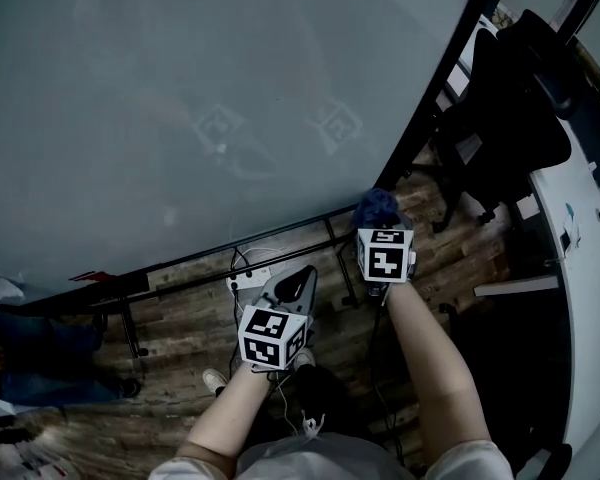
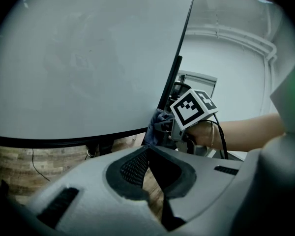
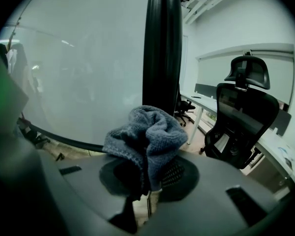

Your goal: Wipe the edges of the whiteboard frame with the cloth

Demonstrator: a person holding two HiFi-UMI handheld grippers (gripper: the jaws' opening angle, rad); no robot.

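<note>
Head view gives me the whiteboard (image 1: 230, 98) filling most of the picture, with its black frame (image 1: 435, 88) running down the right side and turning along the bottom. A black office chair (image 1: 510, 118) stands well off to the right, clear of my working line.

My left gripper (image 2: 150, 176) hangs low beneath the bottom edge, jaws closed together on nothing, idle for now. My right gripper (image 3: 147, 191) sits up at the lower right corner of the frame, its jaws pinching a bunched grey-blue knitted cloth (image 3: 145, 136). In the right gripper view the dark upright of the frame rises directly behind the wad. From the left gripper view the cloth looks to be against the corner, though I cannot confirm firm contact.

I judge the wiping is at its corner stage. Next I want the wad pressed squarely onto the frame, then drawn steadily along one edge, keeping the grip tight so the cloth does not pull free.
</note>
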